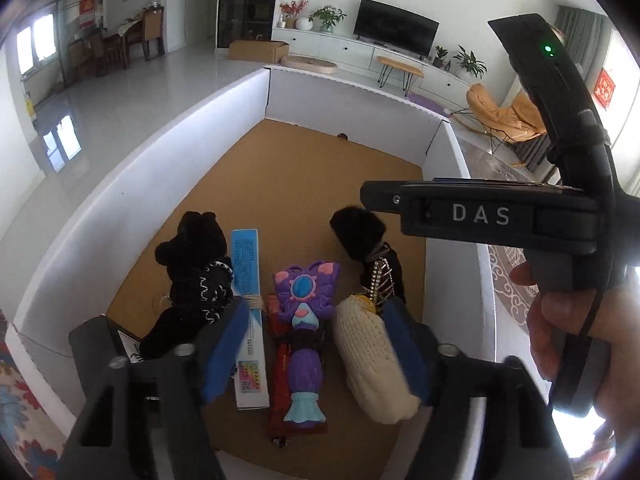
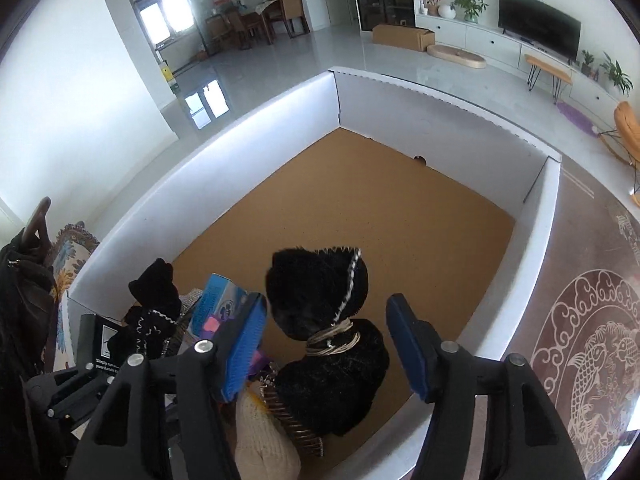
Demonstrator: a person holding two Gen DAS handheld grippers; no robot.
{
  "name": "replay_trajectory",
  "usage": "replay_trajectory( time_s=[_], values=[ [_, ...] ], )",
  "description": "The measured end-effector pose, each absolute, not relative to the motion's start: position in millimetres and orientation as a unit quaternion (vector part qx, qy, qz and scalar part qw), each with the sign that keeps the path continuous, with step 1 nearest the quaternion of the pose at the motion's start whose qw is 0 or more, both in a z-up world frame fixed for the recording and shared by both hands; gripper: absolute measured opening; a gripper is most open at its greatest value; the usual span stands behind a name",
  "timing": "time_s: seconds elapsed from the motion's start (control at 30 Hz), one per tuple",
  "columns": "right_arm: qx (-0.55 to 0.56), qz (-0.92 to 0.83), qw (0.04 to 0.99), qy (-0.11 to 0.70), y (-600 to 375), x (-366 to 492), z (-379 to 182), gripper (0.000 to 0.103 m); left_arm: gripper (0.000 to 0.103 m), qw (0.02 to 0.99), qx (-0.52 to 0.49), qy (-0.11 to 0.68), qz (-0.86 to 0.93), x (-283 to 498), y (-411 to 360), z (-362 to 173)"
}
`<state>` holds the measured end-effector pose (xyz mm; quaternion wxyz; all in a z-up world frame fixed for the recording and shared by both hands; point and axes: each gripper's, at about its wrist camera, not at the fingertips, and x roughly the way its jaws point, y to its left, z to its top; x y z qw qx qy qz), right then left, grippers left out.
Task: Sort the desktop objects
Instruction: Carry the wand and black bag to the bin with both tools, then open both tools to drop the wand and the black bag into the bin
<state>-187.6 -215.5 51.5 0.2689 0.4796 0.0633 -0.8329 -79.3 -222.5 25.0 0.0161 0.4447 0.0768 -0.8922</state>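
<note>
A white-walled box [image 1: 168, 184] with a cork floor holds a row of things. From left to right: a black plush toy [image 1: 196, 276], a blue and white carton [image 1: 248, 312], a purple toy wand [image 1: 306, 328] on a red packet, a cream knitted item [image 1: 372, 356], a black furry bow with a comb [image 1: 360, 236]. My left gripper [image 1: 316, 352] is open above the wand, empty. My right gripper [image 2: 326, 352] is open above the black bow [image 2: 320, 320], empty. The right gripper's body [image 1: 496, 216] shows in the left wrist view.
The box walls [image 2: 256, 176] rise on all sides. The far half of the cork floor [image 2: 360, 208] is bare. A patterned rug [image 2: 592, 328] lies to the right of the box. A black bag [image 2: 24, 292] sits at the left.
</note>
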Motion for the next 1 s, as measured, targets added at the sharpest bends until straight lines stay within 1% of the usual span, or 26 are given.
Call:
replay_trajectory(
  time_s=[0.03,0.07,0.13,0.2,0.27,0.33,0.4,0.5,0.63,0.77,0.9,1.0],
  values=[
    [0.476,-0.836,0.266,0.064,-214.1,-185.5,53.3,0.085,0.102,0.033,0.43,0.068,-0.899,-75.5,-222.4,30.6],
    [0.47,-0.839,0.266,0.064,-211.3,-182.4,57.2,0.092,0.102,0.045,0.414,0.064,-0.907,-72.0,-221.7,36.4],
    [0.455,-0.85,0.256,0.07,-202.6,-176.9,71.0,0.095,0.102,0.079,0.399,0.057,-0.912,-65.4,-219.8,44.7],
    [0.447,-0.856,0.247,0.081,-195.6,-170.4,86.4,0.095,0.102,0.134,0.408,0.042,-0.902,-65.7,-219.7,49.4],
    [0.439,-0.86,0.245,0.088,-189.8,-162.7,101.1,0.103,0.102,0.15,0.423,0.03,-0.893,-65.8,-218.5,50.0],
    [0.427,-0.868,0.233,0.103,-183.5,-155.5,112.3,0.103,0.102,0.15,0.456,0.026,-0.877,-67.1,-219.3,47.2],
    [0.428,-0.863,0.242,0.112,-181.2,-151.8,115.8,0.103,0.102,0.124,0.479,0.021,-0.869,-66.2,-218.4,44.9],
    [0.42,-0.861,0.274,0.086,-170.5,-144.3,118.4,0.103,0.102,0.119,0.454,0.036,-0.882,-55.0,-222.8,48.0],
    [0.452,-0.847,0.266,0.085,-166.4,-146.4,108.7,0.103,0.102,0.113,0.423,0.077,-0.896,-38.0,-230.7,58.9],
    [0.446,-0.85,0.257,0.11,-170.4,-137.9,104.4,0.103,0.102,0.138,0.384,0.078,-0.909,-28.2,-236.5,68.7],
    [0.452,-0.846,0.261,0.112,-178.0,-136.1,94.1,0.103,0.102,0.135,0.394,0.086,-0.905,-31.0,-240.3,66.1],
    [0.458,-0.843,0.26,0.111,-181.1,-136.2,88.4,0.103,0.103,0.173,0.377,0.079,-0.906,-25.8,-240.9,65.8]
  ],
)
